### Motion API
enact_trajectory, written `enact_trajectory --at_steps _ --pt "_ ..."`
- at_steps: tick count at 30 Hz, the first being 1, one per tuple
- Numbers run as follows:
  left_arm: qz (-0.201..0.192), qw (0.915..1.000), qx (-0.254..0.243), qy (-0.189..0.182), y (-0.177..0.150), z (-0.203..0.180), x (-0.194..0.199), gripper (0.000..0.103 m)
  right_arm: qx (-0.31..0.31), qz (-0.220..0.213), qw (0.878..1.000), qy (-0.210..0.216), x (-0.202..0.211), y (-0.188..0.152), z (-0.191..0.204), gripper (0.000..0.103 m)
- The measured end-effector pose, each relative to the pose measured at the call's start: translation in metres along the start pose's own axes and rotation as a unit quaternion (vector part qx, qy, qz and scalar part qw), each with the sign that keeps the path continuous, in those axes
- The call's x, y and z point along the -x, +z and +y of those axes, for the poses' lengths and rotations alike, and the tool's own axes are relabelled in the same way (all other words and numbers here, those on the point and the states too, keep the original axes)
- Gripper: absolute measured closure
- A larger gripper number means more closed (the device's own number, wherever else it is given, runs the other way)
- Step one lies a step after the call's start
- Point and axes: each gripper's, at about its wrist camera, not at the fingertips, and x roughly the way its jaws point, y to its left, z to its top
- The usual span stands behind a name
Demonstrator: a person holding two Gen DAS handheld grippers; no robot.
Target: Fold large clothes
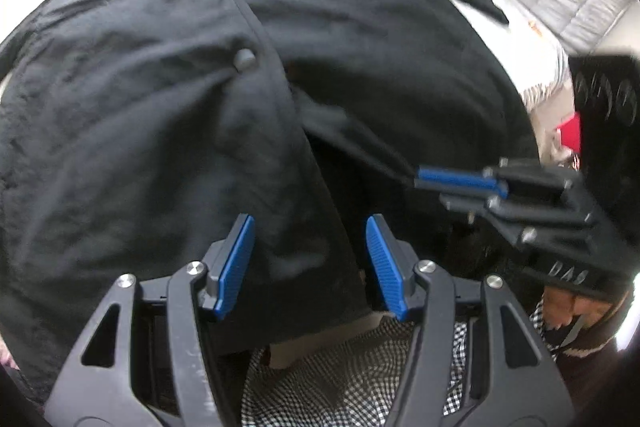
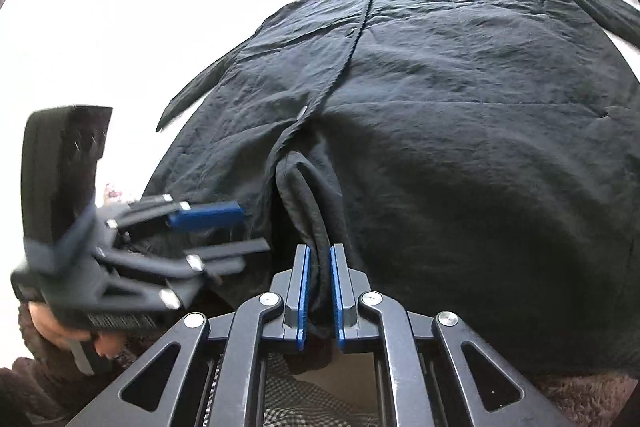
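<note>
Right gripper (image 2: 319,283) pinches the crumpled black button-front shirt (image 2: 460,131) hem at six o'clock; left gripper (image 1: 310,263), half-open and empty, should grab the hem alongside before lifting

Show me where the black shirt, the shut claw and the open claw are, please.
black shirt (image 2: 460,99): right wrist view, on its chest panel.
right claw (image 2: 319,259): right wrist view, between the tips pinching the front hem.
left claw (image 1: 310,227): left wrist view, between its open tips, over the cloth.
</note>
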Motion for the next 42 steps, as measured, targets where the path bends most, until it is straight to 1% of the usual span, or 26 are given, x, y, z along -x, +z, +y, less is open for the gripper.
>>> enact_trajectory --at_steps 2,6,11,13,14,15,16,17,18,19,21,22,24,26,28,29,30,31,32,33,34,35,36,37,39,42 --pt "0.004 0.9999 -0.010 0.005 -0.005 -0.007 -0.004 0.044 -0.001 -0.002 1.000 0.001 0.003 -0.002 -0.001 0.093" --pt "0.002 0.9990 -0.025 0.038 -0.011 -0.014 -0.009 0.044 -0.004 -0.001 1.000 0.005 0.001 -0.002 0.000 0.093" --pt "-0.006 0.9965 -0.025 0.080 -0.016 -0.022 -0.016 0.044 -0.011 -0.006 1.000 0.011 0.002 -0.002 -0.003 0.093" --pt "-0.014 0.9942 -0.032 0.102 -0.018 -0.025 -0.020 0.047 -0.015 -0.007 1.000 0.013 0.003 -0.002 -0.005 0.093" --pt "-0.019 0.9921 -0.037 0.118 -0.019 -0.025 -0.021 0.062 -0.015 -0.007 1.000 0.014 0.003 -0.002 -0.005 0.093" --pt "-0.026 0.9900 -0.042 0.132 -0.020 -0.025 -0.021 0.082 -0.014 -0.006 1.000 0.016 0.003 -0.003 -0.004 0.093" --pt "-0.039 0.9895 -0.039 0.134 -0.022 -0.020 -0.017 0.094 -0.012 -0.006 1.000 0.017 0.003 -0.003 -0.003 0.093" --pt "-0.045 0.9919 -0.028 0.116 -0.023 -0.014 -0.012 0.095 -0.008 -0.004 1.000 0.021 0.003 -0.004 -0.002 0.093" --pt "-0.048 0.9960 -0.005 0.076 -0.023 -0.004 -0.005 0.096 -0.002 -0.001 1.000 0.029 0.003 -0.005 0.000 0.093" --pt "-0.052 0.9975 0.010 0.047 -0.025 0.005 0.001 0.097 0.002 0.003 0.999 0.036 0.002 -0.006 0.002 0.093" --pt "-0.060 0.9977 0.029 -0.015 -0.026 0.017 0.015 0.099 0.018 0.021 0.998 0.054 -0.003 -0.008 0.010 0.091" --pt "-0.068 0.9966 0.034 -0.033 -0.027 0.021 0.024 0.099 0.025 0.033 0.997 0.064 -0.006 -0.009 0.014 0.089" --pt "-0.086 0.9946 0.029 -0.049 -0.026 0.020 0.038 0.099 0.041 0.066 0.994 0.077 -0.016 -0.013 0.023 0.087" --pt "-0.090 0.9941 0.023 -0.057 -0.025 0.018 0.043 0.098 0.051 0.087 0.991 0.092 -0.020 -0.015 0.030 0.085" --pt "-0.080 0.9936 0.018 -0.078 -0.026 0.017 0.042 0.097 0.042 0.086 0.989 0.117 -0.017 -0.016 0.029 0.082" --pt "-0.070 0.9931 0.013 -0.094 -0.026 0.016 0.040 0.092 0.035 0.079 0.989 0.120 -0.013 -0.014 0.027 0.081" --pt "-0.059 0.9921 0.004 -0.111 -0.024 0.014 0.039 0.090 0.029 0.074 0.990 0.118 -0.010 -0.012 0.024 0.079" --pt "-0.067 0.9903 0.000 -0.122 -0.024 0.013 0.043 0.089 0.021 0.070 0.991 0.112 -0.005 -0.010 0.019 0.077" --pt "-0.078 0.9868 0.000 -0.142 -0.022 0.014 0.046 0.084 0.014 0.065 0.992 0.104 0.000 -0.008 0.013 0.076" --pt "-0.089 0.9838 0.002 -0.156 -0.020 0.016 0.049 0.076 0.009 0.057 0.994 0.096 0.004 -0.006 0.009 0.073" --pt "-0.107 0.9809 0.007 -0.162 -0.017 0.021 0.053 0.074 0.004 0.049 0.995 0.083 0.009 -0.004 0.003 0.067" --pt "-0.118 0.9801 0.008 -0.159 -0.013 0.024 0.054 0.072 0.003 0.046 0.996 0.074 0.012 -0.002 0.000 0.062" --pt "-0.124 0.9799 0.008 -0.156 -0.009 0.026 0.051 0.072 0.001 0.039 0.997 0.062 0.017 -0.001 -0.002 0.054" --pt "-0.120 0.9803 0.011 -0.156 -0.003 0.028 0.043 0.072 0.000 0.029 0.999 0.046 0.023 0.001 -0.003 0.050" --pt "-0.088 0.9826 0.012 -0.163 0.001 0.027 0.020 0.072 0.002 0.016 1.000 0.021 0.028 0.007 -0.004 0.048" --pt "-0.018 0.9878 0.008 -0.154 -0.004 0.019 -0.021 0.073 -0.011 0.003 1.000 0.009 0.034 0.014 -0.010 0.046"
